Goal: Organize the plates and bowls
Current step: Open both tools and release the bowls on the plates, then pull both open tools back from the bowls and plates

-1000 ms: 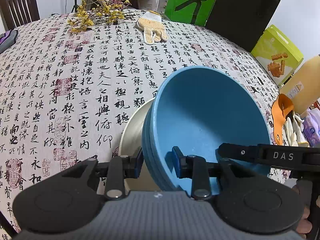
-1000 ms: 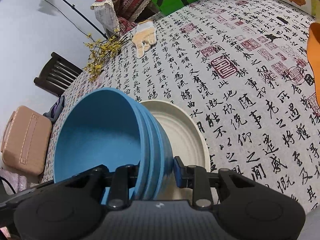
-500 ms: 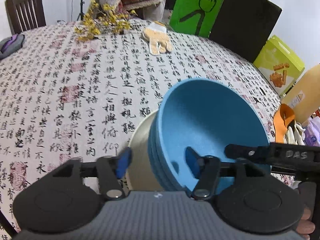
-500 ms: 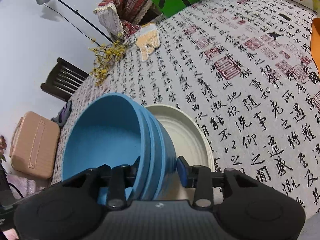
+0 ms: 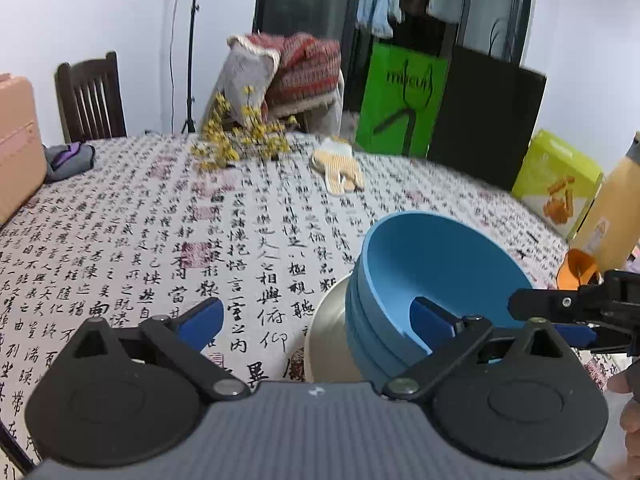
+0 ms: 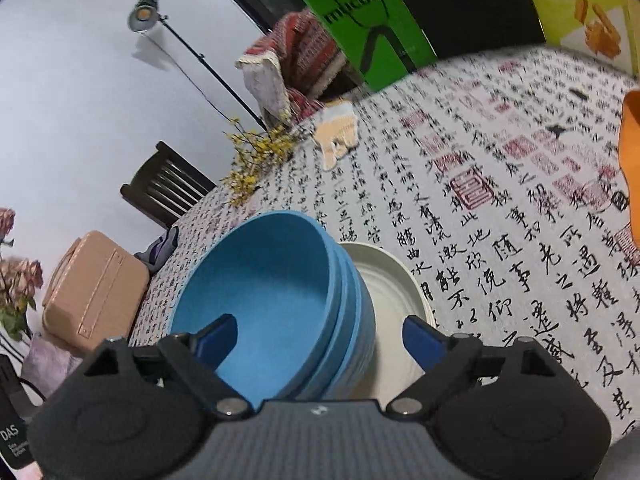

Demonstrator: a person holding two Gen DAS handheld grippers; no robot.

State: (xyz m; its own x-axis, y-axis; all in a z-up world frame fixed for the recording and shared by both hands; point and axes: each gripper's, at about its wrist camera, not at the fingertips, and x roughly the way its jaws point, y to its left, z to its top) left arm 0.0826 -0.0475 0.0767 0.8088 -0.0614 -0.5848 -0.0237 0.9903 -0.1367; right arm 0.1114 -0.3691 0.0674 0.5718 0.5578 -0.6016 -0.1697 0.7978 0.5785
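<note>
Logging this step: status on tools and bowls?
Left tool, right tool open, jaws just opened, nothing gripped. Blue bowl stack on cream plate. Nothing in the way.

Stack of blue bowls (image 6: 280,296): three or so nested, count unsure from rim lines; matte, deep, tilted, mouth facing 10 o'clock in right wrist view. Rests on cream plate (image 6: 390,280), which shows at 3 o'clock of stack. In left wrist view, bowls (image 5: 436,272) lean toward 2 o'clock; plate (image 5: 326,336) at 9 o'clock.

Blue bowls (image 5: 432,280), cream plate (image 6: 392,292) (calligraphy-printed white tablecloth (image 5: 160,248) beneath).
</note>
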